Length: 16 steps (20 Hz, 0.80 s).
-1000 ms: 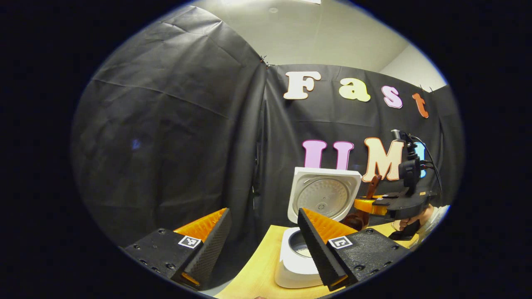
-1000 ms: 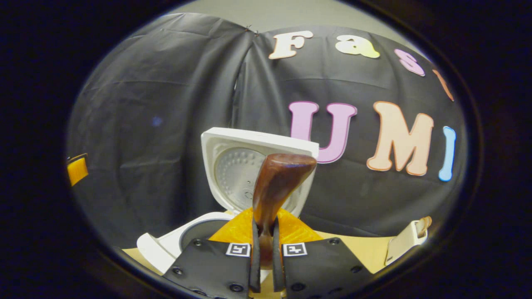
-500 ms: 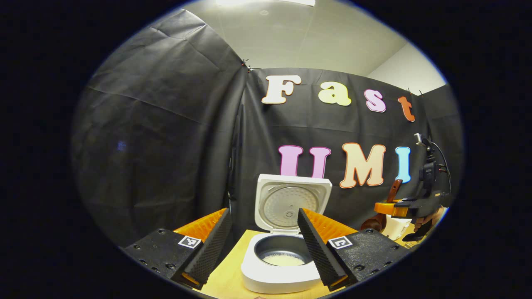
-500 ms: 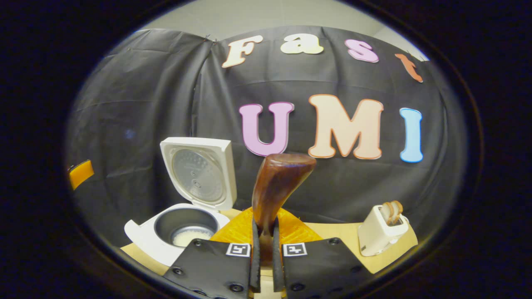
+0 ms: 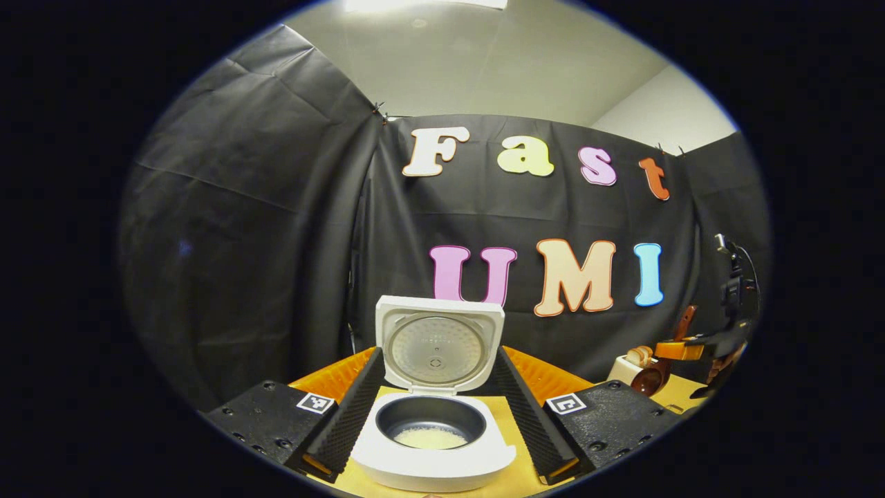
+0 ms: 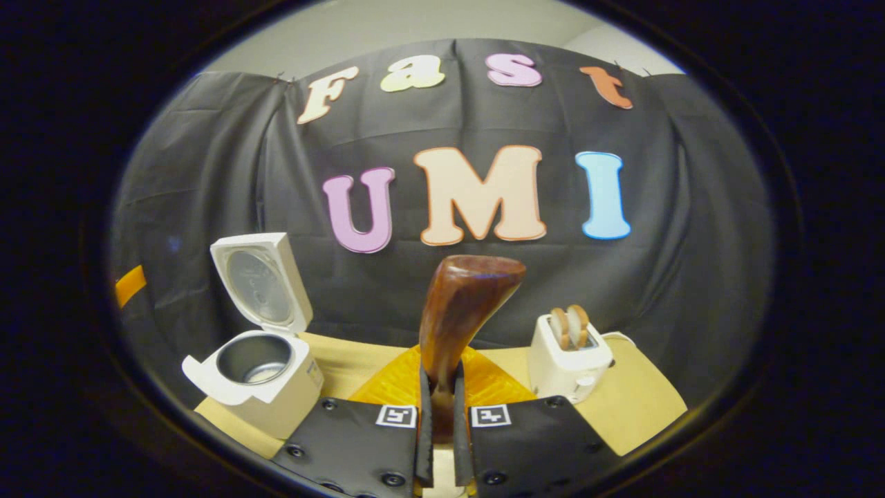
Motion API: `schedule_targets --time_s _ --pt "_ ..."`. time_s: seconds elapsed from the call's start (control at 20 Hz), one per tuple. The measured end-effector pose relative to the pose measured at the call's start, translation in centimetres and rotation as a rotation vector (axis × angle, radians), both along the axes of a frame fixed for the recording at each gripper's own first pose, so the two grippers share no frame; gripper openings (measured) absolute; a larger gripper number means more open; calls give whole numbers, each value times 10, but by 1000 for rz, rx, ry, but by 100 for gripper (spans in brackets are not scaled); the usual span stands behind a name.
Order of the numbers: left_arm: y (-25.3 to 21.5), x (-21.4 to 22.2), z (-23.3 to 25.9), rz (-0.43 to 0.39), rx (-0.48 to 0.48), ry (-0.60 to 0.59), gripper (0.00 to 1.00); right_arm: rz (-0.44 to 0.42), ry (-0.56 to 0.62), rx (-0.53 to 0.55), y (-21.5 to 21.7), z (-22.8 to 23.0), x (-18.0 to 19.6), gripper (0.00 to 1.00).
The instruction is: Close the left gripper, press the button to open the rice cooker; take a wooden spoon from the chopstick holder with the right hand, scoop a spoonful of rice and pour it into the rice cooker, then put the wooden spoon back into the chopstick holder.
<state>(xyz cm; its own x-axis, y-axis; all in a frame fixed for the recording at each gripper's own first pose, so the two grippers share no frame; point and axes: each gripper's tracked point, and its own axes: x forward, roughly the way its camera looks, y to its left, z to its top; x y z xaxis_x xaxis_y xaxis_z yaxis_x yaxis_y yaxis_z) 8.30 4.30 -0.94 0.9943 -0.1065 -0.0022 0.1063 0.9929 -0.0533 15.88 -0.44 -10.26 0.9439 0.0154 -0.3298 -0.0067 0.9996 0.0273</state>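
The rice cooker (image 5: 432, 422) stands near the table's (image 6: 636, 401) left edge, lid up, rice already in its pot, so pouring looks done. The right gripper (image 6: 438, 415) clamps the wooden spoon (image 6: 460, 311) upright, probably for returning it. The left gripper (image 5: 434, 422) hangs with its jaws spread, empty. A toaster (image 6: 568, 360) stands near the right edge.

We see the white rice cooker (image 5: 433, 443) at the table's left with its lid (image 5: 438, 344) standing upright and rice (image 5: 430, 437) low in the dark pot. The brown wooden spoon (image 6: 459, 311) stands upright, clamped between the right gripper (image 6: 440, 415) fingers.
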Motion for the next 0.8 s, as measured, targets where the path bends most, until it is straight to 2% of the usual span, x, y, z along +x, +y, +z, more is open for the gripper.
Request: schedule_targets --time_s 0.1,0.15,0.2,0.3,0.45,0.8 --pt "-11 -1 2 -14 4 -2 92 -36 8 1 -27 -3 -9 13" --pt "-18 -1 3 -19 8 -4 95 -52 9 -1 -40 -4 -12 13" --pt "-23 -1 4 -26 11 -5 93 -66 11 -3 -51 -5 -16 13" --pt "-34 -1 7 -36 15 -7 95 -86 21 -6 -70 -11 -24 14" --pt "-46 -1 10 -47 22 -11 92 -114 48 -11 -100 -30 -36 13" --pt "-66 -1 14 -54 41 -6 94 -156 152 3 -143 -82 -66 13"
